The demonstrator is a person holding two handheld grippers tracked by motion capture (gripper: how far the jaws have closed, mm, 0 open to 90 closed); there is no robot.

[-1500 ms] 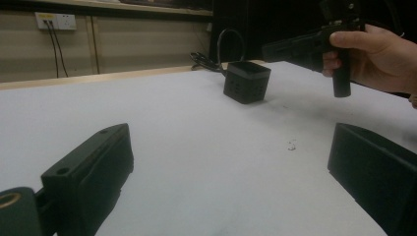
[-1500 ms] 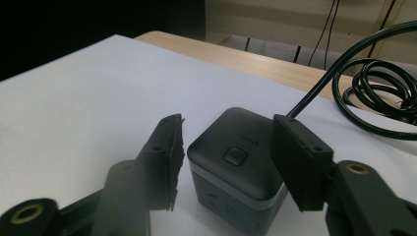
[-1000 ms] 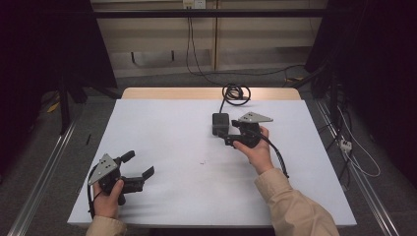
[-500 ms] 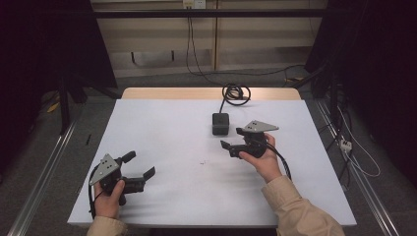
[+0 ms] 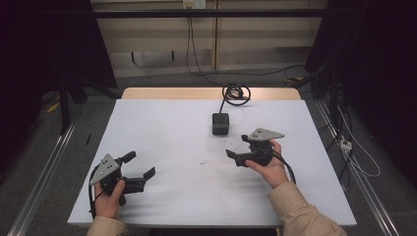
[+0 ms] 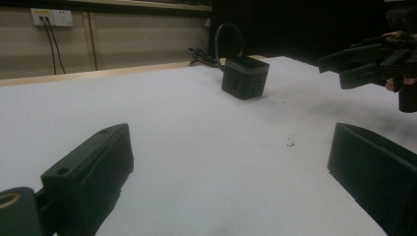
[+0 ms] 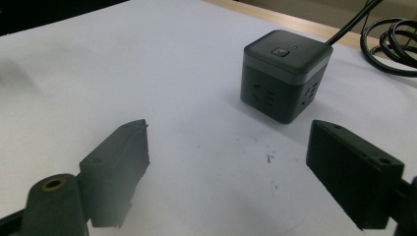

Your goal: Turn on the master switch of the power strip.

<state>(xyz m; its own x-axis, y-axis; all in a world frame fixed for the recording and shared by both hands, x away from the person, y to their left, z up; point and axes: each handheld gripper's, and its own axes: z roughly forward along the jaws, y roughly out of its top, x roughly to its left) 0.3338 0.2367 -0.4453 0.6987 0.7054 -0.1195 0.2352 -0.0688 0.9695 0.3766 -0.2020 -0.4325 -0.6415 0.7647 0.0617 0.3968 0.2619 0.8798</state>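
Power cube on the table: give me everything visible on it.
The power cube is a small dark grey, plastic-looking block with rounded corners and a lighter band under its top face. A small button sits in the middle of the top; socket holes show on two side faces. It stands upright on the white table, toward the far edge. A black cable leaves its far side and coils behind it. Nothing else touches it; the right hand-held gripper is nearby, apart.

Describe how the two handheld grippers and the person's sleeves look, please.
Both the left gripper and the right gripper are black, each with two blocky jaws that have small holes, a grey three-cornered plate on top and a black cable trailing from it. A round brass-coloured fitting shows at the base of a jaw in each gripper view. The sleeves are beige.
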